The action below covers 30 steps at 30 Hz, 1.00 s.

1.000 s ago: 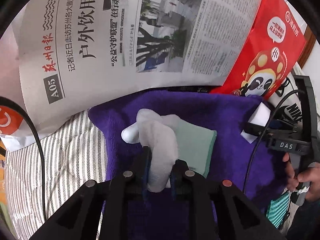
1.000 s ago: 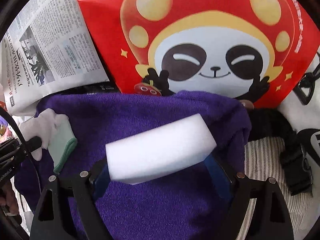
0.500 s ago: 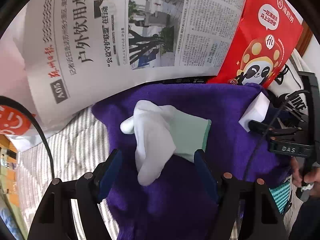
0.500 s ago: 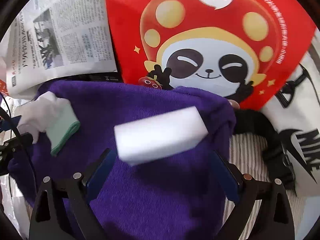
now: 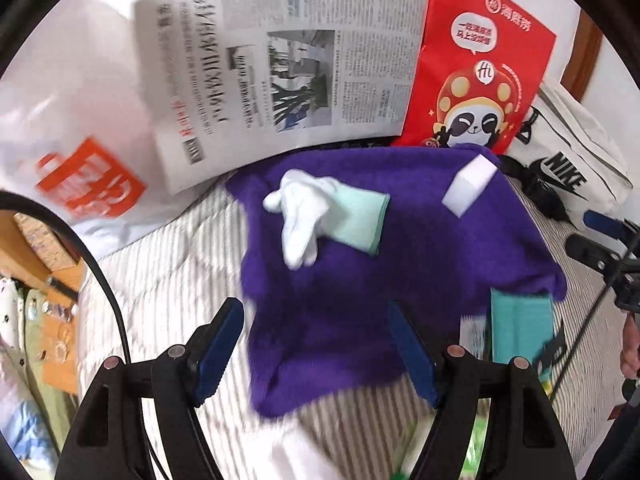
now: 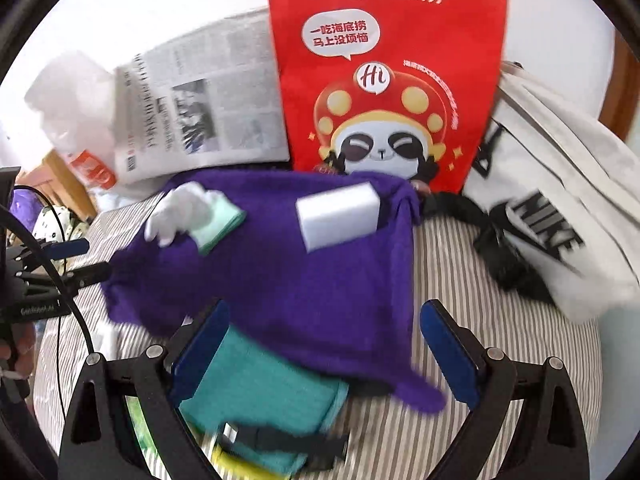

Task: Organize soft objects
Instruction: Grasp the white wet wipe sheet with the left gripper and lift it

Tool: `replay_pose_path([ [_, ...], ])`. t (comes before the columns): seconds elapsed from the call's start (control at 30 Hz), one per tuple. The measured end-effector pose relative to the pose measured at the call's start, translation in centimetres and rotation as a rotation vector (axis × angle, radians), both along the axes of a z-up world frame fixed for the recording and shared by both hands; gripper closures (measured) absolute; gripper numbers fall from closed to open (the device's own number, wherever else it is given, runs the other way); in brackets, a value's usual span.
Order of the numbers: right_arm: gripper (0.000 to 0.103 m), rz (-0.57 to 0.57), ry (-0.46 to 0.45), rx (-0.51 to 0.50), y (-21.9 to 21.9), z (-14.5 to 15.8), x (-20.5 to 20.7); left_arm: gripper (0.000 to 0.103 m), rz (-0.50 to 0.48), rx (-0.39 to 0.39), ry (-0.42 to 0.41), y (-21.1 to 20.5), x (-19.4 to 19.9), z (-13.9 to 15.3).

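Both grippers hover above a purple towel, jaws spread and empty: the left gripper faces a white glove, the right gripper a white sponge, both lying on the towel.

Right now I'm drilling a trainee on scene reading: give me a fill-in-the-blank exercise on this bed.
1. The glove and sponge both lie on the ____ towel.
2. Both tools, left and right, are ____.
3. The panda is printed on the ____ bag.
4. The glove's cuff is ____.

Missing words: purple; open; red; green
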State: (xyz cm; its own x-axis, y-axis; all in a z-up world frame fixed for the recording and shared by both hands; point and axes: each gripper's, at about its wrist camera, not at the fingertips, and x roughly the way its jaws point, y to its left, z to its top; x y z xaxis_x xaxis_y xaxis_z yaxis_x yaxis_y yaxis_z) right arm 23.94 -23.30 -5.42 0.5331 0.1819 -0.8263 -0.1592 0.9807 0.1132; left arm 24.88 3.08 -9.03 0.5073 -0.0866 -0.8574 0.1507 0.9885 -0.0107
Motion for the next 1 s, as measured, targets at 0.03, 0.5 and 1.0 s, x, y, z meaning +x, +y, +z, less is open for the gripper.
replay_pose_path([
  [0.03,0.008,-0.003,0.000,0.003,0.4,-0.2,-0.4,0.030,0.007,0.006,-0.004,0.2,-1.0,0.2],
  [0.5,0.008,-0.009,0.078,0.050,0.2,-2.8,-10.9,0.024,0.121,-0.081,0.092,5.1,-10.7,-6.0],
  [1.0,0.008,-0.107,0.112,0.158,-2.4,-4.5,-12.0,0.075,0.128,0.005,-0.013,3.1,-12.7,-7.0],
])
